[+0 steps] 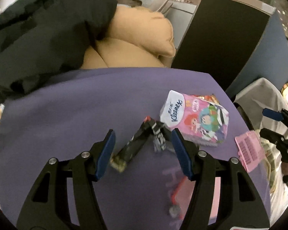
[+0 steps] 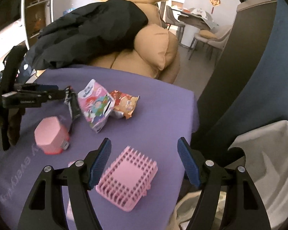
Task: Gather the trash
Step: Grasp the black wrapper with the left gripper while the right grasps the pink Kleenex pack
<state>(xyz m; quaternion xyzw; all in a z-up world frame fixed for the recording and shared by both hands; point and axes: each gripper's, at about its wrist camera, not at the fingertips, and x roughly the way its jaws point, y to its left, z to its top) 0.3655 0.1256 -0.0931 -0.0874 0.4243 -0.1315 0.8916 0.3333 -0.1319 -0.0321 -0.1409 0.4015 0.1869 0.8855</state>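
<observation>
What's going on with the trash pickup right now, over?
Both tools open, empty. Left tool hovering over dark wrapper, not gripping. Right tool above pink basket. Tissue pack right beside wrapper; crinkled snack bag behind it.

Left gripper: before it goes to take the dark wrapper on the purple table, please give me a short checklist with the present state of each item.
1. left gripper jaws open, nothing held: ok.
2. dark wrapper lies between the left fingers in the left wrist view: ok.
3. Wrapper free of the Kleenex pack: cannot tell; they look very close.
4. right gripper open, hovering above the pink basket, away from the wrapper: ok.
5. bin with white liner beside the table: ok.
</observation>
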